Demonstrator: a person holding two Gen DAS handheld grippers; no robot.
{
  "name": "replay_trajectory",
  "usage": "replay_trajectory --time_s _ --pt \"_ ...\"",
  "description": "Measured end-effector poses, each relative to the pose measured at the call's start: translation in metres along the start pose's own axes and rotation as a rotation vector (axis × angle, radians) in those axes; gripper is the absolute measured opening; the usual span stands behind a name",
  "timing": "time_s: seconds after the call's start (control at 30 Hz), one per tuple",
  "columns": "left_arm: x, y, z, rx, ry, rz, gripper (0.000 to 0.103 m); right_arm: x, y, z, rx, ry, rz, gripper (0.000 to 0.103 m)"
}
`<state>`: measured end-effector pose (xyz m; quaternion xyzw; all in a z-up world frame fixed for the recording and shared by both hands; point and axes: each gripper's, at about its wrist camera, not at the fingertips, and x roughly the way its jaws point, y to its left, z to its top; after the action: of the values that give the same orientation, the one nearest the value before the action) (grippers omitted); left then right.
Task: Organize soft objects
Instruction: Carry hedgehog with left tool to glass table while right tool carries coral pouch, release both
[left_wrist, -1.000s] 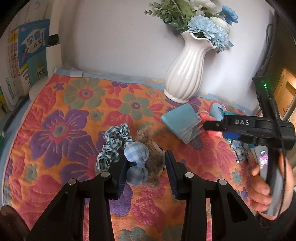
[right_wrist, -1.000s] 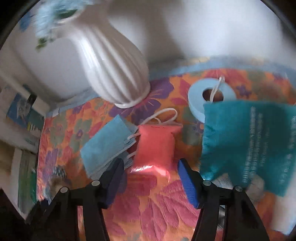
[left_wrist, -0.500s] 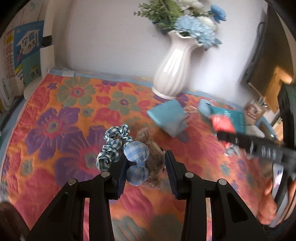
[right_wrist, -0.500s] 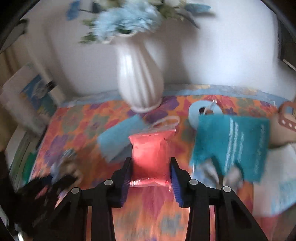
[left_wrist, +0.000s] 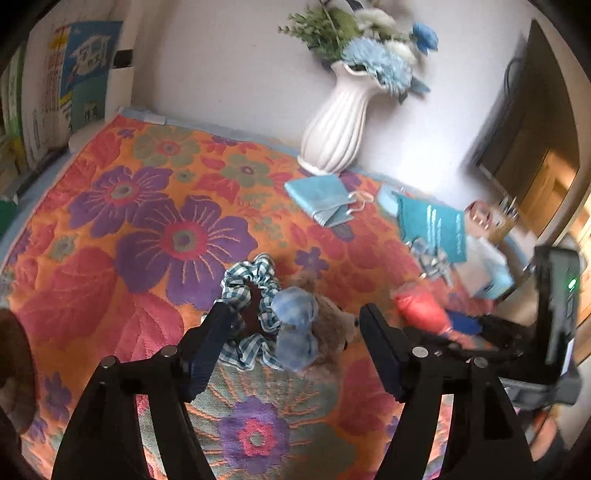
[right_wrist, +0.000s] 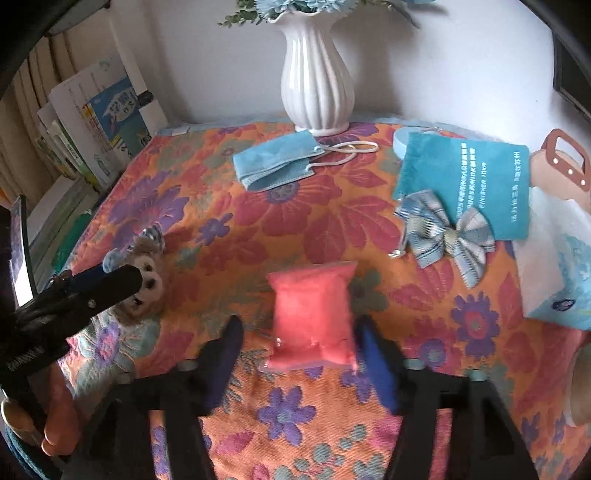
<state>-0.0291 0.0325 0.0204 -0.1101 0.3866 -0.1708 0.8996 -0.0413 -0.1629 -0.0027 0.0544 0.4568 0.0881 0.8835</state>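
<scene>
On the near stretch of the flowered orange bedspread, between the spread fingers of the right gripper: a soft pink plastic-wrapped packet, flat on the cloth, let go. Half a second back, clamped tight between those same pads; jaws just opened, left finger now clear of the packet, right finger just beside it or barely brushing. Carried away from the spot by the vase and set down nearer the middle of the near edge — one soft thing moved into place, by the look of it.

Toward the left edge, the same story with the left gripper: jaws just opened, standing wide and released around a teal-checked fabric scrunchie and a small brown plush bear with a blue gingham bow. Both loose on the cloth, touching neither pad, close together as a little cluster. Pink packet now near that cluster — likely a gathering of soft items, with more left to fetch.

Farther back, well apart: a folded blue face mask near the far edge, a grey-blue plaid ribbon bow overlapping a teal printed cloth toward the right edge — all unsorted.

At the far edge, a ribbed white ceramic vase holding blue and white artificial flowers. No bin or basket for the soft things visible.
</scene>
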Motion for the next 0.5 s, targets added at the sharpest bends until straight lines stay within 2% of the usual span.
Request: replay_trajectory --time_s 0.1,0.17,0.23,0.27,0.3,0.4,0.5 --pt "0.002 0.002 0.001 -0.014 0.009 -0.004 0.070 0.002 0.006 0.000 -0.024 -0.010 -0.046 0.064" --pt "0.006 -0.003 0.001 0.011 0.033 0.001 0.070 0.002 0.004 0.001 -0.012 -0.014 -0.075 0.063" --pt "0.009 -0.009 0.000 0.043 0.041 0.025 0.066 0.000 0.000 0.001 0.001 -0.027 -0.076 0.040" --pt "0.011 -0.014 -0.001 0.070 0.048 0.042 0.047 -0.002 -0.001 0.001 0.004 -0.032 -0.069 0.039" --pt "0.012 -0.020 -0.002 0.099 0.057 0.050 0.038 -0.005 -0.001 0.000 0.005 -0.042 -0.064 0.039" --pt "0.012 -0.033 -0.006 0.171 0.054 0.081 0.036 -0.024 -0.003 -0.006 0.012 -0.099 -0.041 0.039" --pt "0.001 -0.045 -0.009 0.200 0.040 0.022 0.036 -0.041 -0.010 -0.023 0.041 -0.105 -0.029 0.039"
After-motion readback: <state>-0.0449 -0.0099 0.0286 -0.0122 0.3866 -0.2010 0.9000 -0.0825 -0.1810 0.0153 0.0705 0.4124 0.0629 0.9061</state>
